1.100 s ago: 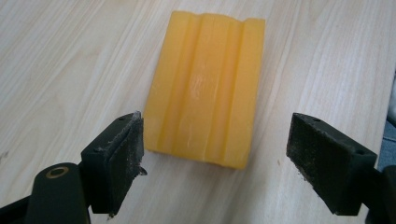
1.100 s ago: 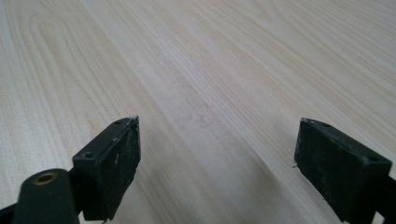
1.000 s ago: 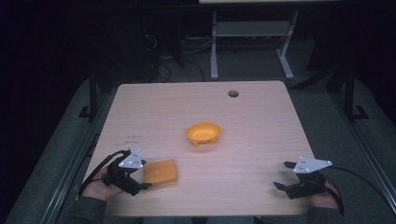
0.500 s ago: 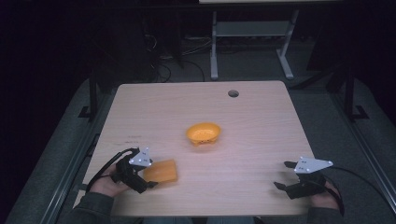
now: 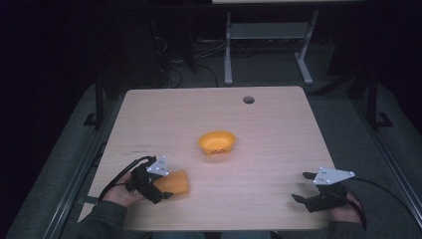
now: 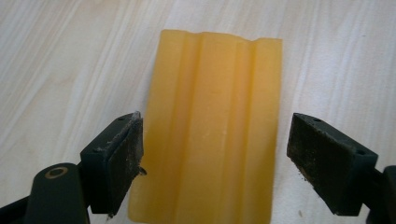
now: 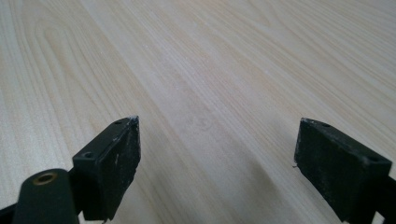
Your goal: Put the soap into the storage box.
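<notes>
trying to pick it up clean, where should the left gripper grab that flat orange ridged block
Across its two long edges, near the end closest to the left gripper. The orange block lies flat on the table with ridges running lengthwise, straight away from the gripper. The open jaws already straddle it, one touching or nearly touching, the other with a gap; closing there should probably hold.

On the wooden table (image 5: 278, 129), the left tool (image 5: 160, 190) straddles an orange block (image 5: 175, 182) near an orange bowl (image 5: 217, 142).

Pale wooden table (image 5: 278, 124) — orange bowl (image 5: 217, 143), ridged yellow block (image 5: 175, 182).
</notes>
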The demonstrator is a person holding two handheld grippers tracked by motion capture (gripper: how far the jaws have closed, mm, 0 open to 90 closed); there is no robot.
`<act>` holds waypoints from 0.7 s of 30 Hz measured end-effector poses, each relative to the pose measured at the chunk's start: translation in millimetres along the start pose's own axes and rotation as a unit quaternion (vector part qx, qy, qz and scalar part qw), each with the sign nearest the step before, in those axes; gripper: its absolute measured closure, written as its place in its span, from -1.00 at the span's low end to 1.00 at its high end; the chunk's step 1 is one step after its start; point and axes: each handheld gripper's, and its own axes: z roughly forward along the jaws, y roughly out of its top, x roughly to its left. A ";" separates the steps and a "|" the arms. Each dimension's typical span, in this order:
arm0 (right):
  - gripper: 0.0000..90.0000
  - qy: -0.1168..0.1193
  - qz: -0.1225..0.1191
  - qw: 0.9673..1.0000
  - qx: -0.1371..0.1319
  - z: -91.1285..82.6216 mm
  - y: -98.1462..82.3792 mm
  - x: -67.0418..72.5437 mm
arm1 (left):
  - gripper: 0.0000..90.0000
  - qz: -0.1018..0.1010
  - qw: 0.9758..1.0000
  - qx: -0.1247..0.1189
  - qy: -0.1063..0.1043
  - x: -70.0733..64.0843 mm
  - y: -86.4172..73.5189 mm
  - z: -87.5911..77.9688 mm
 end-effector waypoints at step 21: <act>-0.69 0.003 0.002 1.000 0.002 1.3 -0.7 -0.9 | -0.66 -0.006 0.999 0.027 -0.021 6.9 5.2 19.9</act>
